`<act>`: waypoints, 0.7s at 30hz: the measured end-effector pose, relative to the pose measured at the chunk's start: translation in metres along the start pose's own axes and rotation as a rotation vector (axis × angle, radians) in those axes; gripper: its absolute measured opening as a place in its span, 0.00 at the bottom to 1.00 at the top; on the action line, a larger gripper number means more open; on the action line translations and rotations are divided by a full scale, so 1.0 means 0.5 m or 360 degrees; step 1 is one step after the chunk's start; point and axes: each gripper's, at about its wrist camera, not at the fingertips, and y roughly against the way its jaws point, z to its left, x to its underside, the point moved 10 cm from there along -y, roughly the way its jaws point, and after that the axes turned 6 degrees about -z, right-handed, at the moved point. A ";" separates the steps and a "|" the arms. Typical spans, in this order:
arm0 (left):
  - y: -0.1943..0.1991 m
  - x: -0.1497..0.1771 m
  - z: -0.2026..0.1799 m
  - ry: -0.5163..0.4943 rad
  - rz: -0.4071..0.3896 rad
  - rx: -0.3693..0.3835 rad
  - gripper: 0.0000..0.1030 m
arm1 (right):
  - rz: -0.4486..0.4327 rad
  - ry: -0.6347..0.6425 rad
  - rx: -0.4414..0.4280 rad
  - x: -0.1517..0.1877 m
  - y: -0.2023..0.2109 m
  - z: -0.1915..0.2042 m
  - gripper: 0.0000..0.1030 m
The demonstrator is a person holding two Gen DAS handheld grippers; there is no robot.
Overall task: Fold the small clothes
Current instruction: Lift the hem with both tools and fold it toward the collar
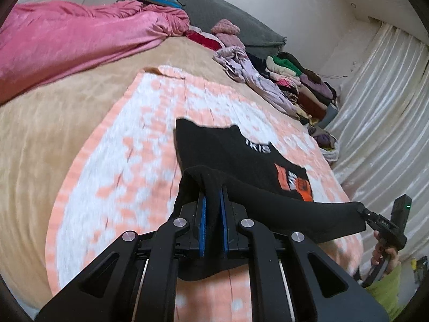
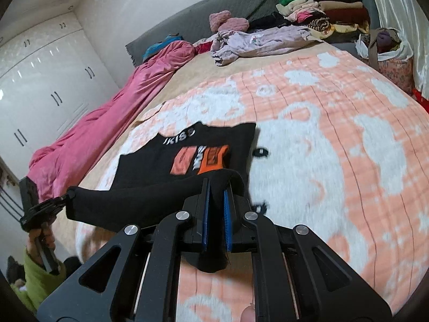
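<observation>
- Left gripper [image 1: 213, 187] and right gripper [image 2: 217, 185]: fingers clamped on near hem corners of black shirt [image 1: 241, 158].
- Collar end lying ahead on bed [image 1: 40, 134], fold direction forward.

Left gripper [image 1: 213, 187] is clamped on the near hem of the black garment [image 1: 241, 158], blue pads [image 1: 203, 214] pinching a fold w/ cloth hanging below them. Right gripper [image 1: 362, 209], at the garment's right hem corner, is closed on it too, hem stretched taut btwn the two, far part w/ orange print lying on the peach-white blanket [image 1: 120, 161]. Beyond the garment: pink bedding [image 1: 67, 43] far left, clothes pile [image 1: 289, 80] far right.
</observation>
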 end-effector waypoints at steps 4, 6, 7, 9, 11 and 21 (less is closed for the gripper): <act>-0.036 -0.037 0.003 -0.0003 -0.0028 -0.0042 0.08 | -0.0013 0.0005 0.0030 -0.034 -0.049 -0.007 0.04; -0.060 -0.055 0.006 0.0011 -0.0033 -0.0047 0.08 | -0.0006 0.0001 0.0041 -0.044 -0.074 -0.014 0.04; -0.070 -0.063 0.009 0.0015 -0.0037 -0.0053 0.08 | -0.0003 0.0003 0.0047 -0.048 -0.084 -0.016 0.04; -0.095 -0.078 0.012 0.0022 -0.0037 -0.0063 0.08 | 0.0015 0.0008 0.0068 -0.055 -0.109 -0.022 0.04; -0.123 -0.086 0.019 0.0040 -0.0030 -0.0074 0.08 | 0.0036 0.0017 0.0096 -0.059 -0.136 -0.031 0.04; -0.221 -0.097 0.046 -0.0011 -0.0001 -0.0149 0.08 | 0.0112 0.0013 0.0212 -0.055 -0.244 -0.076 0.04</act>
